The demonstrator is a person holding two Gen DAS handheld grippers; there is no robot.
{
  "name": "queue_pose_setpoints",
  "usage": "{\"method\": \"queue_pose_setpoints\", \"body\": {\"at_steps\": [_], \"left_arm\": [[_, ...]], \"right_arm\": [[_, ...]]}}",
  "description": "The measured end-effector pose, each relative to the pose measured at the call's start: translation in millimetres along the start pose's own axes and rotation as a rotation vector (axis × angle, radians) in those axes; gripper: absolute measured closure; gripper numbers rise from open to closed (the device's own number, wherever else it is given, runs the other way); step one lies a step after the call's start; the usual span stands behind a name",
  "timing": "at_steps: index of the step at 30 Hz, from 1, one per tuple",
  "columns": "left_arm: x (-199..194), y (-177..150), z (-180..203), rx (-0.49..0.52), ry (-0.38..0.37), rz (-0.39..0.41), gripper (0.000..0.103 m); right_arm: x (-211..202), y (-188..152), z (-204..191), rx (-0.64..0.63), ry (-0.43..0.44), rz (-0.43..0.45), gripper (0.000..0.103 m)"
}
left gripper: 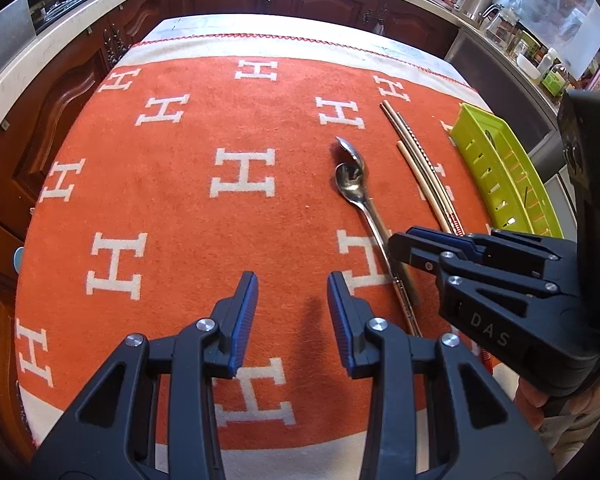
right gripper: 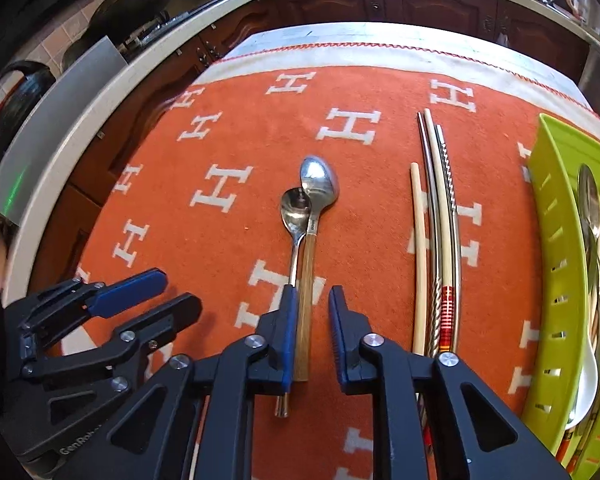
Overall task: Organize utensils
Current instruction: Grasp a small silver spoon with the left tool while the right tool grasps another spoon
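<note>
Wooden-handled spoon (right gripper: 306,280) | end under right claw (right gripper: 313,312) | grip unclear

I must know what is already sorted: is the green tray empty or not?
Not empty. In the right wrist view the green tray already holds several utensils, among them metal spoons.

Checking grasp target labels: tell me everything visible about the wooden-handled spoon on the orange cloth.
The wooden-handled spoon has a shiny metal bowl and a flat, brown, wood-grain handle with a squared end. It lies flat on the orange H-patterned cloth, bowl pointing away from the camera, apparently face down. Its bowl overlaps the bowl of the all-metal spoon lying alongside on its left. The handle runs between the fingers of the right claw, against the left pad; the right pad stands clear of it, so it is not yet clamped.
</note>
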State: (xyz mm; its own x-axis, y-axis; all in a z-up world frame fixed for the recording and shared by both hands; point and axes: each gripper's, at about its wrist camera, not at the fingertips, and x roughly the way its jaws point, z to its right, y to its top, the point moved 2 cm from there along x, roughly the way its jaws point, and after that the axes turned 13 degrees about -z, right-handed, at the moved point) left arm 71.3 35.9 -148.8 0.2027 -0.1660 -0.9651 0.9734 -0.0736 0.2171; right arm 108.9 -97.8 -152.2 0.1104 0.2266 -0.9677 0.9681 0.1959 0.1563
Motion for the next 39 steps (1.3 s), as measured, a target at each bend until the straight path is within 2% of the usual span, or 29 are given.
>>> {"method": "queue_pose_setpoints", "body": {"at_steps": [7,11,14,19,26,29,35,38,39], "left_arm": [[4,2,-2,-0.002,-0.013,-0.008,0.070],[5,3,-1,-0.003,-0.013,-0.011,0.070],[4,4,-1,-0.004,-0.015,-0.010,0.070],[5,6,6,0.009,-0.033,-0.021,0.070],[15,17,35,0.056,-0.068,-0.058,0.070],[25,25,47,0.060,-0.047,-0.078,0.070],[35,39,54,0.006,0.003,-0.087,0.071],[37,43,54,-0.006,0.053,-0.091,0.086],[38,44,55,-0.004,0.064,-0.092,0.094]], "right_arm": [[3,2,-4,-0.034,-0.034,-0.003,0.090],[9,6,-15,-0.072,-0.099,0.008,0.089],[9,6,-15,-0.071,-0.118,0.019,0.095],[1,0,-3,-0.008,-0.037,0.023,0.096],[-39,-21,20,0.071,0.022,0.107,0.096],[-50,-31,30,0.094,0.028,0.122,0.096],[-57,-49,41,0.116,0.043,0.129,0.096],[-55,-56,44,0.116,0.054,0.124,0.096],[-54,-58,44,0.114,0.058,0.120,0.096]]}}
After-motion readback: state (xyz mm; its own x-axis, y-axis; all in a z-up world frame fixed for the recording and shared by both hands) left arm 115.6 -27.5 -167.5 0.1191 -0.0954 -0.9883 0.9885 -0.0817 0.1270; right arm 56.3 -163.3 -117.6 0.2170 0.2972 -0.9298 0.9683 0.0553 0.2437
